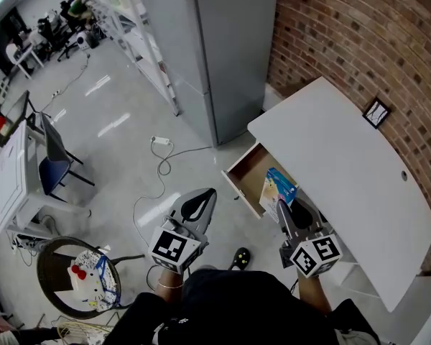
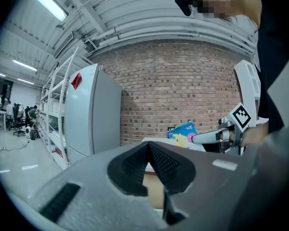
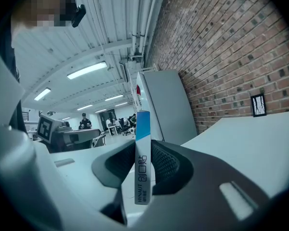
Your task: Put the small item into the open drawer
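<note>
A small blue and white box (image 1: 277, 187) stands upright between the jaws of my right gripper (image 1: 283, 210), which is shut on it. The gripper holds it above the front edge of the open drawer (image 1: 248, 169) of the white table (image 1: 345, 171). In the right gripper view the box (image 3: 142, 129) shows edge-on, pinched between the pads of the right gripper (image 3: 143, 153). My left gripper (image 1: 203, 198) hangs over the floor to the left of the drawer. In the left gripper view, the left gripper (image 2: 148, 148) has its tips together on nothing. The box (image 2: 182, 131) shows at the right of that view.
A tall grey cabinet (image 1: 223, 49) stands behind the drawer against the brick wall (image 1: 359, 42). A small framed picture (image 1: 376, 112) leans at the table's back edge. A white cable (image 1: 161, 157) lies on the floor. A round stool with clutter (image 1: 79, 275) sits lower left, and a blue chair (image 1: 54, 171) stands further left.
</note>
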`<state>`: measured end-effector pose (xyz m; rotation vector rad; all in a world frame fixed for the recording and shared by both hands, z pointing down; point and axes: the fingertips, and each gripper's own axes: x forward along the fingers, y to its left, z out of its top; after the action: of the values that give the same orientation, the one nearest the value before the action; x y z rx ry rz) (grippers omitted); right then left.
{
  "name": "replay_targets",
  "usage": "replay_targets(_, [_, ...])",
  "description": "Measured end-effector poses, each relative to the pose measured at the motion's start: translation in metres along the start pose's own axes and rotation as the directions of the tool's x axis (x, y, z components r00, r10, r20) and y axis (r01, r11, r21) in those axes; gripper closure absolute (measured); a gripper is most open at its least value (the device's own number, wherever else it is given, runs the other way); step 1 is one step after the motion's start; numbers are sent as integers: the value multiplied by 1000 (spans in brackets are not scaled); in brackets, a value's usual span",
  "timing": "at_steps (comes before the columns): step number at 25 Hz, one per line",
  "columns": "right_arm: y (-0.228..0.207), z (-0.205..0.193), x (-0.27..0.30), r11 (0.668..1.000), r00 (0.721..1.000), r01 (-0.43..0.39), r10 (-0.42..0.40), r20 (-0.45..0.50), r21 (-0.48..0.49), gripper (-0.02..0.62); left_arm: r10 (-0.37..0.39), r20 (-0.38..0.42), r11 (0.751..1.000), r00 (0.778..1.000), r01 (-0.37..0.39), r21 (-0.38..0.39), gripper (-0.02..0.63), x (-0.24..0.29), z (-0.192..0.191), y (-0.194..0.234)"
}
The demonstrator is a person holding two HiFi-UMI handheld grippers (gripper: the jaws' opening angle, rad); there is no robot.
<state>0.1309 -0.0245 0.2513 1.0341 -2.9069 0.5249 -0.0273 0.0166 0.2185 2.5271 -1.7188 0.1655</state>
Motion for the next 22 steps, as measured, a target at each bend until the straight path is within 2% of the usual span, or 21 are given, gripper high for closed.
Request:
replay_targets(7, [-23,-5,5,999,1000,7,-7,-21,-32,489,-23,-9,1000,1000,23,15,609,26,-6,-2])
replay_targets(13, [-43,-22,12,997,995,68,-69,-65,-19,489,-52,-37,999,998,52,6,609,44,-20,10])
replay_targets(22, [-67,-48,43,988,978,139,-148,-148,-66,489,-122,-86,993,989,120,-21,609,80,-46,34])
